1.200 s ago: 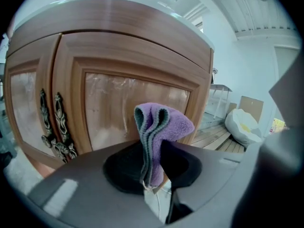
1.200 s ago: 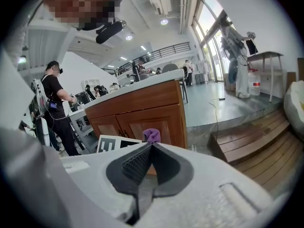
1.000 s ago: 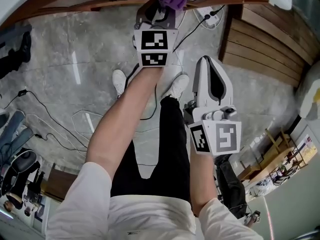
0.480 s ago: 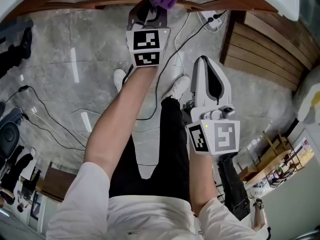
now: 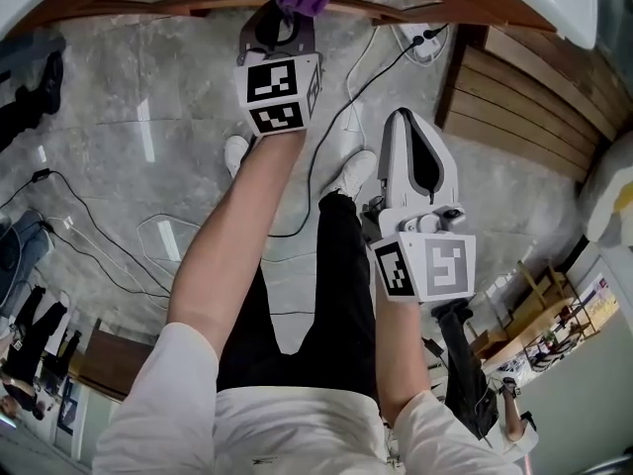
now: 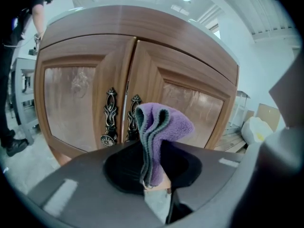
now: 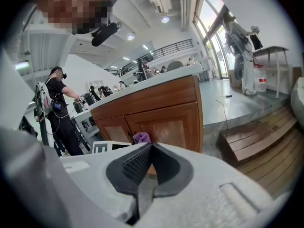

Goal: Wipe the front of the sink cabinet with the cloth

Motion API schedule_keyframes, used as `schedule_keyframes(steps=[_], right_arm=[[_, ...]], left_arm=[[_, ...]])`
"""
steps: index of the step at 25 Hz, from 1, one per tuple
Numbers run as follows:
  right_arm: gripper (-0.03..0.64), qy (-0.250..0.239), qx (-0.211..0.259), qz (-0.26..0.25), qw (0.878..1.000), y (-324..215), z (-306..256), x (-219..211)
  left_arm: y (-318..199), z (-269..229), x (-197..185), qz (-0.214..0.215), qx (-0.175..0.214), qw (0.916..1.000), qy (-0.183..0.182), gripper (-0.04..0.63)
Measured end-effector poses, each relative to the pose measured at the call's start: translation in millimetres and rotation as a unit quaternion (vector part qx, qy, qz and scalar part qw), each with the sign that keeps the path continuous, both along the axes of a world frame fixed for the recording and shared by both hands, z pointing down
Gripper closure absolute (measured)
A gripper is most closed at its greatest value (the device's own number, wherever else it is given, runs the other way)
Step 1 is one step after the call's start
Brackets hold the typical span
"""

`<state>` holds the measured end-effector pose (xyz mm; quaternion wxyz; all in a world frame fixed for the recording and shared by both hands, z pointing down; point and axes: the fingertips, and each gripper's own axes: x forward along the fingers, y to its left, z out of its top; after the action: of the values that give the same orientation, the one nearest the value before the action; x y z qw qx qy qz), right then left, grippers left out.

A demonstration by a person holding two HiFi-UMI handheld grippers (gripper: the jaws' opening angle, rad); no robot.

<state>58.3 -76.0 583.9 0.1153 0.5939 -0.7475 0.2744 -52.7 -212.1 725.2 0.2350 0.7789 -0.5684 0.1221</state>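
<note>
Where the left gripper closes its dark jaws, they pinch a purple cloth by its lower end, so the grip is firm on fabric alone. It is a fleecy cloth, folded into several layers whose grey-green edges run up one side, and it stands upright out of the jaws with its top flopping over to the right. Behind it rises the sink cabinet, brown wood with two panelled doors; the cloth sits in front of the right door, just beside the pair of ornate dark handles at the seam. Whether fabric and wood touch cannot be told.

From the head view, the left forearm is stretched straight forward, bare below a white sleeve, carrying its gripper up to the cabinet's lower edge with the marker cube facing the camera. The right gripper has its jaws pressed together with nothing between them. Its forearm is kept bent and close to the body, the gripper hanging over the grey stone floor well short of the cabinet, pointing toward it. Black cables trail over the floor, and a slatted wooden platform lies to the right.
</note>
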Motion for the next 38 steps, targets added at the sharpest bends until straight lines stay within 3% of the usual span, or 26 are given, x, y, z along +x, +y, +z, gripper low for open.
schedule_keyframes(steps=[9, 26, 38], right_arm=[[0.618, 0.0, -0.005, 0.001, 1.0, 2.9, 6.3, 2.8], [0.618, 0.002, -0.012, 0.0, 1.0, 3.4, 24.3, 9.3], [0.618, 0.002, -0.015, 0.0, 1.0, 6.1, 35.1, 13.5]], left_arm=[[1.5, 18.3, -2.3, -0.013, -0.023, 0.9996, 0.012, 0.515], [1.4, 54.0, -1.4, 0.003, -0.032, 0.9995, -0.004, 0.514], [2.9, 79.7, -2.9, -0.009, -0.053, 0.9985, 0.012, 0.514]])
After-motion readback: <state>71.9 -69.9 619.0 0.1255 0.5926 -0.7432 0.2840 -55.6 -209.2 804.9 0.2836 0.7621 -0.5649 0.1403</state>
